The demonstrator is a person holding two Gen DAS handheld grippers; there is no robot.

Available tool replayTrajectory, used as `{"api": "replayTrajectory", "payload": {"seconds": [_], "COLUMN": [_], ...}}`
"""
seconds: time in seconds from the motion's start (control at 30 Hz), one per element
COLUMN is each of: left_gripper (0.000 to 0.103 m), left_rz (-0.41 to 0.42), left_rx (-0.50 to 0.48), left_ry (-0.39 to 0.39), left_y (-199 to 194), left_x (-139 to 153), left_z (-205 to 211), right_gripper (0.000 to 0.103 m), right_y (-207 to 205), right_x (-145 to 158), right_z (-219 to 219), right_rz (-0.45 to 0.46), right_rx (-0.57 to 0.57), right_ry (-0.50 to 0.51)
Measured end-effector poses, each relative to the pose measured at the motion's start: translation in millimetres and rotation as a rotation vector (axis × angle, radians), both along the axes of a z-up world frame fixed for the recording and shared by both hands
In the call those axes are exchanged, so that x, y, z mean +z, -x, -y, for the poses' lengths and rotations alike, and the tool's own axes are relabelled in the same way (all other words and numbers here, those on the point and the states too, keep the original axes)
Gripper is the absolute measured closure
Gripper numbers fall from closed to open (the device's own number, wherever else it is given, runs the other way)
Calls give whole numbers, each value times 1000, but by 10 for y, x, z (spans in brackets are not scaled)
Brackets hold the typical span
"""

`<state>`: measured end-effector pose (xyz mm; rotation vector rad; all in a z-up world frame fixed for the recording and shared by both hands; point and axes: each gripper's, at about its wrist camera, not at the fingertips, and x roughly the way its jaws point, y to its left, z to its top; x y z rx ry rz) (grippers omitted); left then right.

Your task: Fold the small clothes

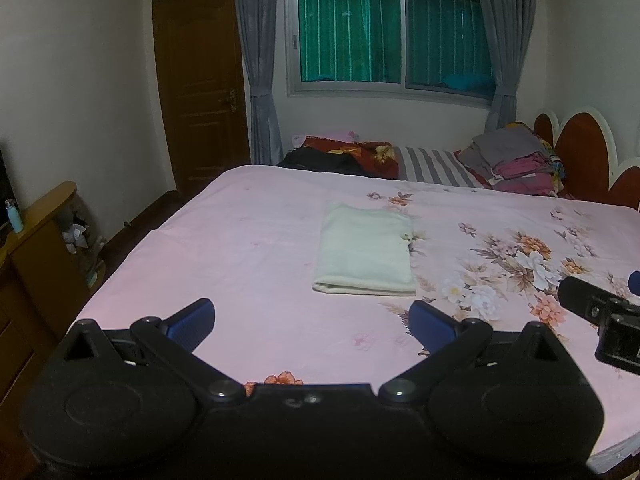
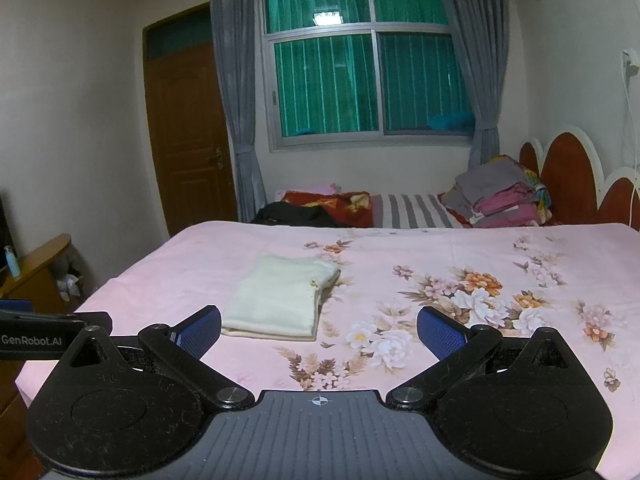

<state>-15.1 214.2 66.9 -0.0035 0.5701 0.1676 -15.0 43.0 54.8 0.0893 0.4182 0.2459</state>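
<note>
The left gripper [image 1: 312, 322] hangs low over the near edge of the bed, its blue-padded jaws spread wide and holding nothing. The right gripper [image 2: 319, 330] is beside it, jaws equally wide and empty. Just ahead of both lies a folded cream garment [image 1: 366, 256], a neat rectangle flat on the pink floral bedsheet [image 1: 240, 248]. Well beyond it, by the scalloped headboard [image 1: 580, 156], sits a stack of folded clothes [image 1: 516, 160], with a striped pillow [image 1: 434, 166] alongside.
</note>
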Motion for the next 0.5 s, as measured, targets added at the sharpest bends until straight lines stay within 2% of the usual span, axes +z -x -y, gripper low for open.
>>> {"api": "replayTrajectory", "payload": {"seconds": [0.5], "left_gripper": [0], "left_rz": [-17], "left_rx": [0], "left_ry": [12], "left_y": [-71], "left_x": [6], "left_z": [66], "right_gripper": [0], "right_y": [-16], "right_x": [-4], "right_z": [32], "right_rz": [-2], "right_rx": [-1], "right_ry": [-1]}}
